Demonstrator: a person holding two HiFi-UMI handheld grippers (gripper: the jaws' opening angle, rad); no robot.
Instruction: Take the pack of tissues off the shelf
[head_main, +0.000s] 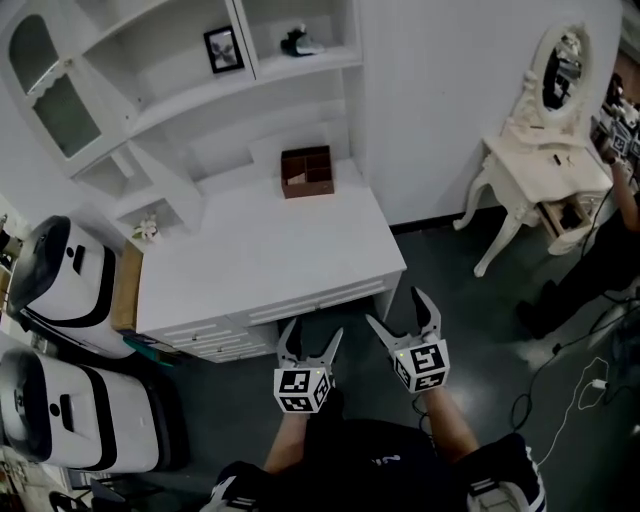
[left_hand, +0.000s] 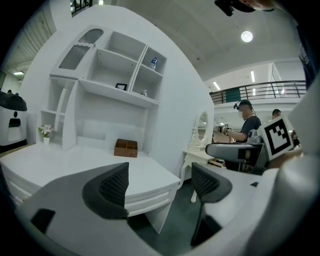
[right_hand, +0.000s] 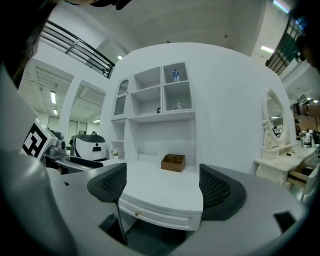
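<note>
Head view: standing off the front edge of the table (head_main: 260, 265), left tool (head_main: 314, 330) and right tool (head_main: 395, 308) both spread wide and empty, well short of the shelf (head_main: 300, 63) at the back edge. Left gripper view: probably the pack of tissues (left_hand: 153, 63), small and blue, in the top right compartment. Right gripper view: same pack (right_hand: 175, 74), high up. Step closer, raise one tool, keep it wide, square up, close gently.
</note>
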